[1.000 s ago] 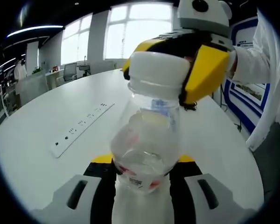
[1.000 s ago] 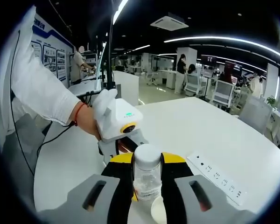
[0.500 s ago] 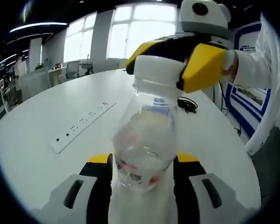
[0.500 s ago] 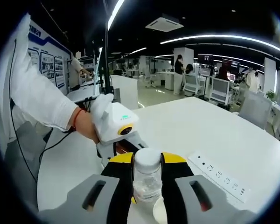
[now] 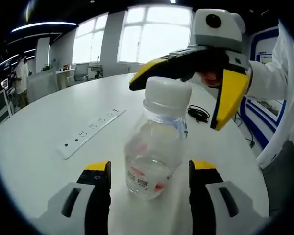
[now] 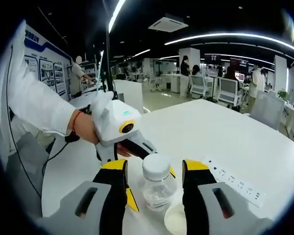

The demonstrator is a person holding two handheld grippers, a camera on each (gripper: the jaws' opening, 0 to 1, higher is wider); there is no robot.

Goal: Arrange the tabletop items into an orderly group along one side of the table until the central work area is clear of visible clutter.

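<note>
Clear bottle (image 5: 157,147) with white cap stood upright on the white counter (image 5: 49,122), between both grippers' spread jaws, untouched. Left gripper (image 5: 149,178) apart, flanking the bottle base. Right gripper (image 6: 154,178) apart around the cap. Power strip (image 5: 90,132) lay beside the bottle. Small white round item (image 6: 176,218) near bottle, cut off, unclear. Black cable (image 5: 199,112) behind bottle.

A clear plastic bottle (image 5: 157,147) with a white cap (image 5: 167,92) stands upright on the white counter (image 5: 49,122). It has a red and white label with a barcode low on its body. In the right gripper view a small white cup (image 6: 176,219) sits just beside the bottle (image 6: 157,185).
</note>
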